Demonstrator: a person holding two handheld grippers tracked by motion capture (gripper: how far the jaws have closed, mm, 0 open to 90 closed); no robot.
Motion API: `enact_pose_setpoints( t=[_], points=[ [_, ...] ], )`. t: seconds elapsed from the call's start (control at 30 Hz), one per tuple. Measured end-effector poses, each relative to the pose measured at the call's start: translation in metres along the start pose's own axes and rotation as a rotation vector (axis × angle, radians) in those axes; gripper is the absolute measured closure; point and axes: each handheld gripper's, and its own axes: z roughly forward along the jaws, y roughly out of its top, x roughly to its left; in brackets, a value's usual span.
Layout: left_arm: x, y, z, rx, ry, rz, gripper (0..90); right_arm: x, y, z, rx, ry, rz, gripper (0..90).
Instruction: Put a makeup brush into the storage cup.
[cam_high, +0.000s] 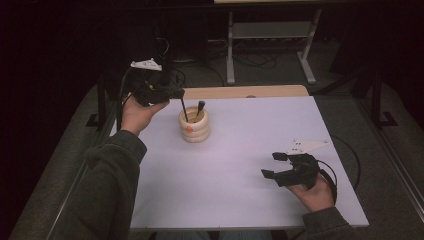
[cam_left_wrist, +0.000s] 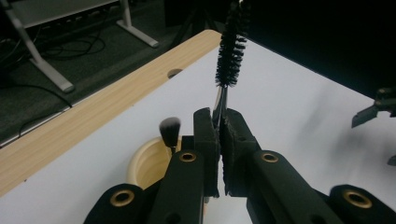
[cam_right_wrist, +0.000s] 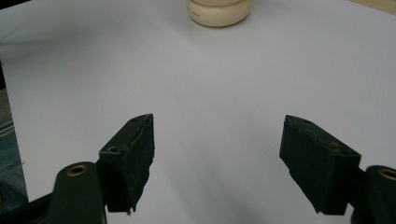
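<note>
My left gripper (cam_high: 178, 95) (cam_left_wrist: 219, 128) is shut on the thin handle of a black bristle brush (cam_left_wrist: 231, 46) (cam_high: 184, 110). The bristle head sticks out beyond the jaws. In the high view the brush slants down over the mouth of a cream ringed holder (cam_high: 194, 128) (cam_left_wrist: 145, 163) (cam_right_wrist: 219, 11). I cannot tell whether its tip is inside. A soft dark-tipped makeup brush (cam_high: 200, 106) (cam_left_wrist: 169, 128) stands in that holder. My right gripper (cam_high: 272, 165) (cam_right_wrist: 219, 135) is open with nothing between its fingers, low over the white table near the front right.
The white table top (cam_high: 240, 150) has a wooden strip (cam_high: 240, 91) with a small hole along its far edge. Beyond it are a dark floor, cables and a metal stand's legs (cam_high: 270, 45). The right gripper's cable loops off the table's right side.
</note>
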Motion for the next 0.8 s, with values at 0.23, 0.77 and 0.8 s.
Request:
enact_pose_setpoints(
  t=[0.23,0.77,0.8],
  points=[
    [0.007,0.004,0.004,0.005,0.027,-0.009,85.9,0.000,0.000,0.000,0.003,0.001,0.003,25.3],
    [0.015,0.005,0.028,0.042,0.079,-0.023,85.9,-0.002,-0.001,-0.002,-0.001,0.004,0.011,25.3],
    [0.015,0.005,0.030,0.036,0.082,-0.034,85.8,-0.002,-0.001,-0.003,-0.004,0.002,0.010,25.3]
  ],
)
